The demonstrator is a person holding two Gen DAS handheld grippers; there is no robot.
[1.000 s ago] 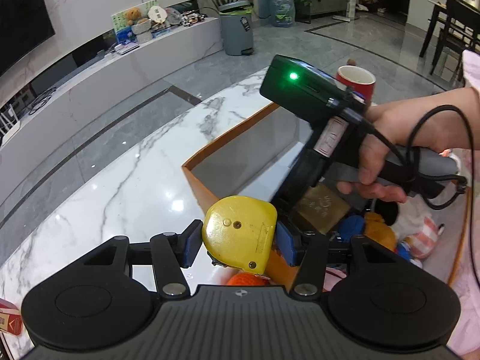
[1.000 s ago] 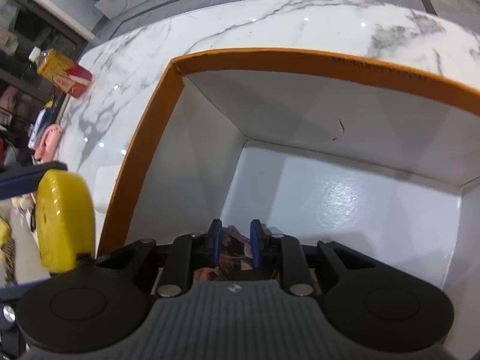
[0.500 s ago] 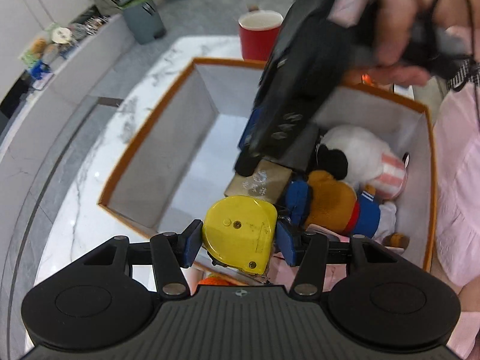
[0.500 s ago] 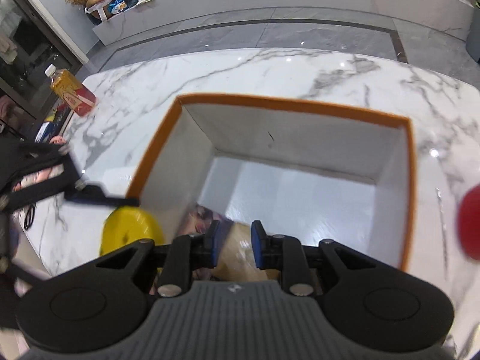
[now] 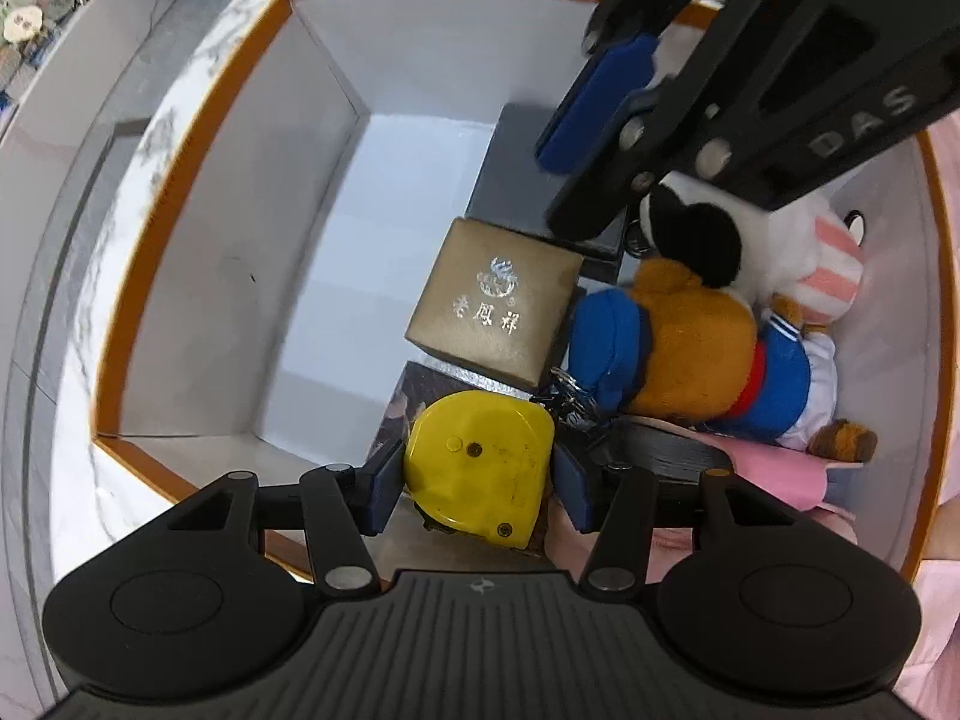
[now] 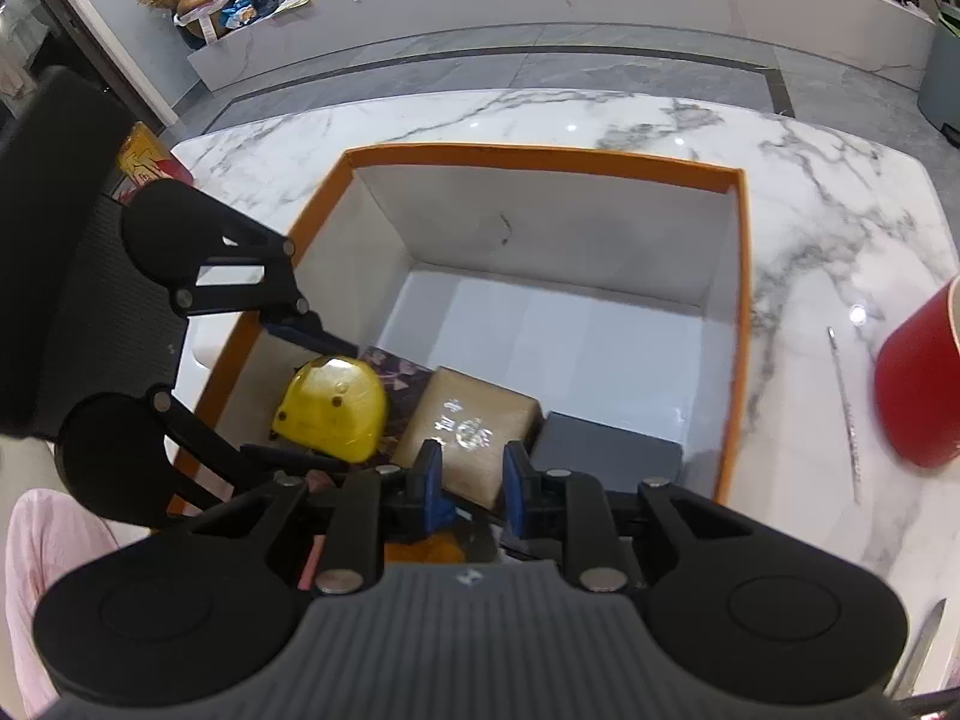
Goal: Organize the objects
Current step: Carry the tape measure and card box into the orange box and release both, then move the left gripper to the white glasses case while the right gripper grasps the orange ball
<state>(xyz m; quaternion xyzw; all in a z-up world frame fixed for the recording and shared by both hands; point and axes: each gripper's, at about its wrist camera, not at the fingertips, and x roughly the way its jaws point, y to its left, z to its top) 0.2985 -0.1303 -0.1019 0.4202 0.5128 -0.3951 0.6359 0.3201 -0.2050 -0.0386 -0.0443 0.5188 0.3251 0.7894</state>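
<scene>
Your left gripper's point(image 5: 477, 474) jaws clamp the yellow tape measure point(image 5: 480, 465) by its flat sides, low over the orange box's point(image 5: 180, 156) near-left corner; your right gripper's point(image 6: 471, 483) jaws sit nearly shut, empty. It's hard, smooth, probably hefty, so keep the squeeze firm.

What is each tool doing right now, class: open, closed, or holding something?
Left tool: closed on the yellow tape measure.
Right tool: nearly closed, holding nothing.
</scene>
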